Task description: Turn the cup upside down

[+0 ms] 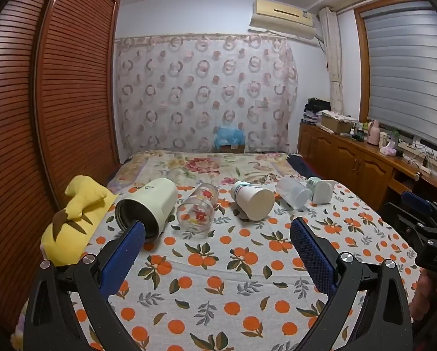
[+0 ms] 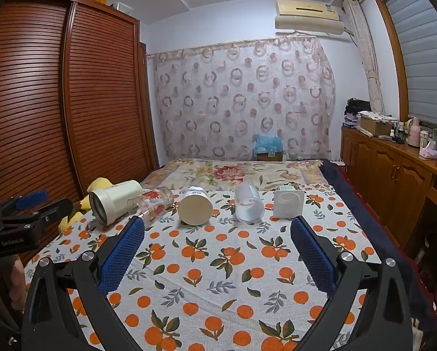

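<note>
Several cups lie on their sides in a row on the orange-print bedspread (image 1: pixel 218 278). From the left: a cream steel-lined mug (image 1: pixel 148 204) (image 2: pixel 116 203), a flowered glass (image 1: pixel 198 210) (image 2: pixel 157 203), a white paper cup (image 1: pixel 253 200) (image 2: pixel 195 209), a clear plastic cup (image 1: pixel 294 193) (image 2: pixel 249 204), and a white square-based cup (image 1: pixel 320 190) (image 2: pixel 287 203). My left gripper (image 1: pixel 218 237) is open and empty, short of the row. My right gripper (image 2: pixel 218 234) is open and empty too, and shows at the right edge of the left wrist view (image 1: pixel 417 219).
A yellow plush toy (image 1: pixel 75 219) lies at the bed's left edge beside a brown louvred wardrobe (image 1: pixel 42 117). A wooden cabinet (image 2: pixel 394 181) with clutter runs along the right. A floral blanket (image 2: pixel 233 175) covers the far bed.
</note>
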`<state>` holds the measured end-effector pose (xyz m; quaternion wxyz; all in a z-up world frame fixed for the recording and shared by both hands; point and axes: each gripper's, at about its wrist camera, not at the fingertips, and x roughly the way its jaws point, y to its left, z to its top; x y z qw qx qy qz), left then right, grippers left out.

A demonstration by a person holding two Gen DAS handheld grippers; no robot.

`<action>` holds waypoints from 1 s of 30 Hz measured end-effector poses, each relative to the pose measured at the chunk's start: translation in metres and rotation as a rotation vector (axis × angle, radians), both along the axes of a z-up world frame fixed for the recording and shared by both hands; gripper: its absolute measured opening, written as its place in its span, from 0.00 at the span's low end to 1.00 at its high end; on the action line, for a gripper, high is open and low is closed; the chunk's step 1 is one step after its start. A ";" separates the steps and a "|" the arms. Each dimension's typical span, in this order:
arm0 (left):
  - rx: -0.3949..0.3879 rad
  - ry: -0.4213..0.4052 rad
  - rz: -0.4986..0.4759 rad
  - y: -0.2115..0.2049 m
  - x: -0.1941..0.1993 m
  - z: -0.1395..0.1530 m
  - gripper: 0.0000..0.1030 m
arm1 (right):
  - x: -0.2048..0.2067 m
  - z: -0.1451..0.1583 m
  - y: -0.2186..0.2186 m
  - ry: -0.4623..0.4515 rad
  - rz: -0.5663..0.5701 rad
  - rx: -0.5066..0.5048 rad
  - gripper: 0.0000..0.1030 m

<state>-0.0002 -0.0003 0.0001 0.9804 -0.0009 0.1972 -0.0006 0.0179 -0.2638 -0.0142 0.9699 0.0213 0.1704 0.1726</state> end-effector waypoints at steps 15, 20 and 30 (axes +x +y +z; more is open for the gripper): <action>-0.002 -0.004 0.002 0.000 0.002 0.000 0.93 | 0.000 0.000 0.000 -0.002 -0.001 -0.001 0.98; -0.006 -0.008 0.001 0.001 0.000 0.000 0.93 | 0.000 0.000 0.000 -0.002 -0.001 -0.001 0.98; -0.006 -0.009 0.001 0.001 0.000 0.000 0.93 | 0.001 0.000 0.000 -0.002 -0.001 -0.001 0.98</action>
